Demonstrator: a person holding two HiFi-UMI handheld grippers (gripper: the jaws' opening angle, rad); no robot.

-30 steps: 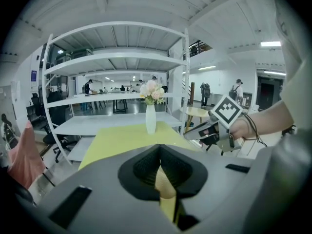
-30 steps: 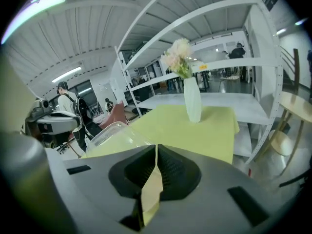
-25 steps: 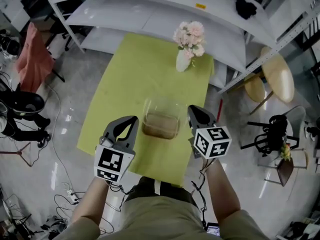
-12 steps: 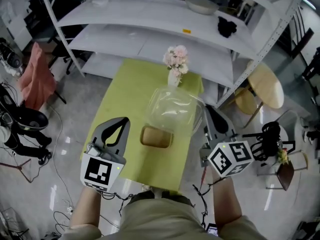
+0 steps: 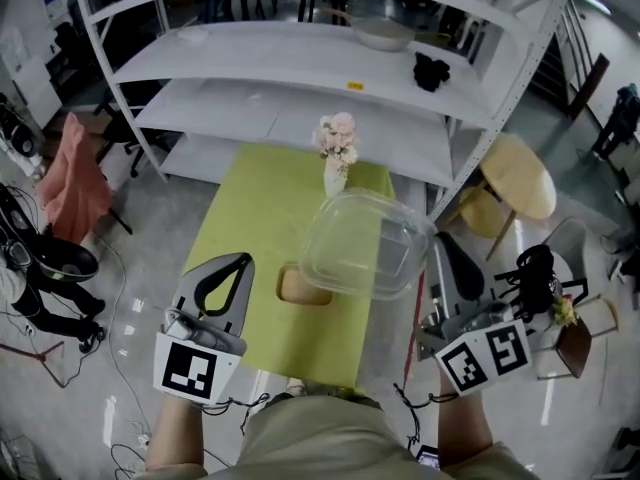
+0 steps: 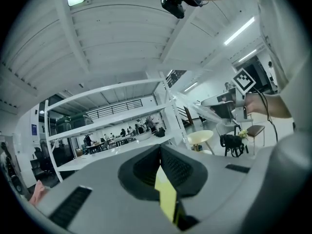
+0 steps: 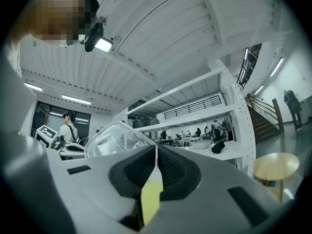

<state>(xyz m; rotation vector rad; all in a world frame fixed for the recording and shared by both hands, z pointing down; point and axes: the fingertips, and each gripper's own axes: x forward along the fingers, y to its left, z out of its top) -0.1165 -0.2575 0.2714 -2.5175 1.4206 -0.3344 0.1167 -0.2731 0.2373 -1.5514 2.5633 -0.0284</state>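
**A:** Jaws on the right gripper [image 5: 441,248] were pinched on the rim of the clear cover [image 5: 365,246]. With only the thin edge between them, they read almost shut in the right gripper view.

**B:** Where was the cover?

**A:** In the air, tilted, above the right side of the green surface [image 5: 245,203]. The brown tray [image 5: 298,286] sat bare on the surface below it (the two only overlapped in the head view). My read: an edge grip let the dome hang free of the tray.

**B:** And the left?

**A:** Jaws of the left gripper [image 5: 232,268] were together on nothing, at the near left, apart from tray and cover. A vase of flowers [image 5: 335,160] stood at the far end, well apart.
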